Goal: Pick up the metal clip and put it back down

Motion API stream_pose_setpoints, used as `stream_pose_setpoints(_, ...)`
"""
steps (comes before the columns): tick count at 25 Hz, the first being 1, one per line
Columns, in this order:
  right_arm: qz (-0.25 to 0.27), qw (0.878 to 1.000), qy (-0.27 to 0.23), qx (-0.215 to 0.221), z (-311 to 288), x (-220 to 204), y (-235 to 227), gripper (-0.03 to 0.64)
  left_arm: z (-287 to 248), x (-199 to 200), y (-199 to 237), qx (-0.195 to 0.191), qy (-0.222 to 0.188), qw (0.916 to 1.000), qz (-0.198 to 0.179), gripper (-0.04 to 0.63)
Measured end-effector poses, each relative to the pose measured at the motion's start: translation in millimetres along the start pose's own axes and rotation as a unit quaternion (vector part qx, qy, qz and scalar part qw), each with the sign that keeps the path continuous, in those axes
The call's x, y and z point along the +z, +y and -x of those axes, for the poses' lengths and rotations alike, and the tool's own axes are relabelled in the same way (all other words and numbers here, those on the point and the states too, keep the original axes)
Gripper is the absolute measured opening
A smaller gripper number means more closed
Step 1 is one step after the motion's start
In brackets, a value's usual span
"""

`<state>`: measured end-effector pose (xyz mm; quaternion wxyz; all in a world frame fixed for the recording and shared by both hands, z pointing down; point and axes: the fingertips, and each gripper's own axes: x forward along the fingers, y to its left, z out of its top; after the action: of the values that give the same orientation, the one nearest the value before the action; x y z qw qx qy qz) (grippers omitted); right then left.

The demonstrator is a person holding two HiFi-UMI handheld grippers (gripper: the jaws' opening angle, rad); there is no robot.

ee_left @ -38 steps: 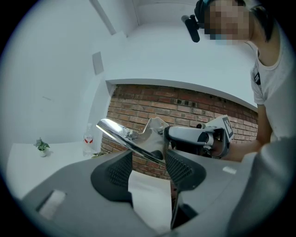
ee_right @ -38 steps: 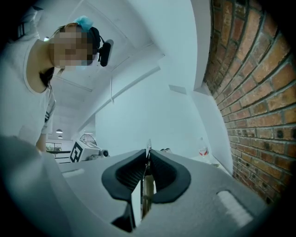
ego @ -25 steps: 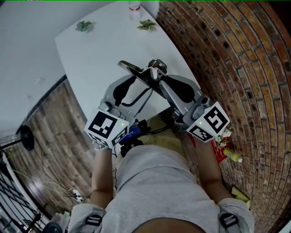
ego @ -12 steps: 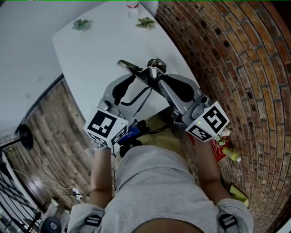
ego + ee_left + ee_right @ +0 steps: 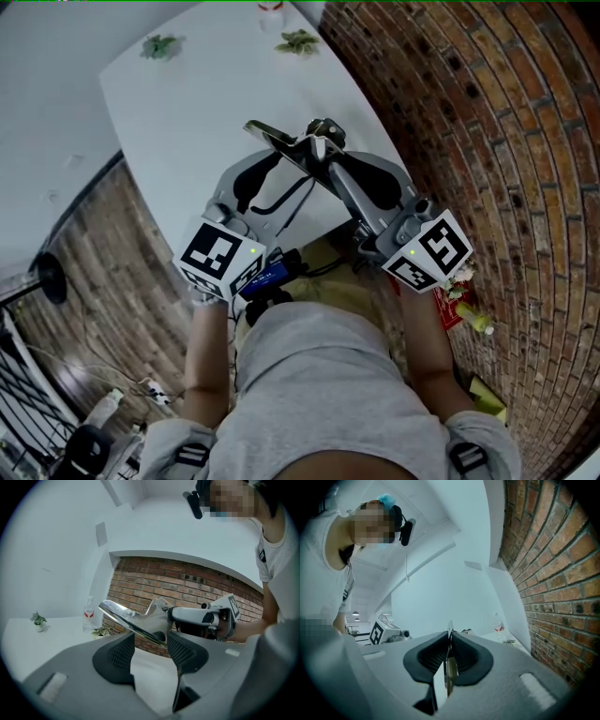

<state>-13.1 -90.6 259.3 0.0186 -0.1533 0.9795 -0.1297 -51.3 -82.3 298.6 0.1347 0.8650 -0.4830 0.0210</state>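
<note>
Your right gripper (image 5: pixel 449 637) is clamped tight on the metal clip (image 5: pixel 450 672). The thin metal stands edge-on between its pads, which are almost together. You hold that gripper about level, forearm stretched out from your body, so the clip hangs in the air over the near end of the white table (image 5: pixel 178 103), close to the brick wall (image 5: pixel 469 112). Your left gripper (image 5: pixel 150 635) comes in from the other side, tipped slightly downward, with its jaws apart. The clip's long shiny arm crosses right at their tips, and neither pad presses on it.
</note>
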Motion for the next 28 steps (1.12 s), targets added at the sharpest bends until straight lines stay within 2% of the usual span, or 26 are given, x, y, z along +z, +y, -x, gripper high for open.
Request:
stream_pose_setpoints(15,-0.034,0.999,0.011,-0.012,-18,-12,-54,0.023,-48,-18,33,-0.008,0.015,0.9992,0.037,0.221)
stream_pose_setpoints(28,-0.071,0.997,0.039,-0.016,-45,-35,-113,0.021,-94,-40,75,-0.002,0.032,0.9956,0.088,0.219)
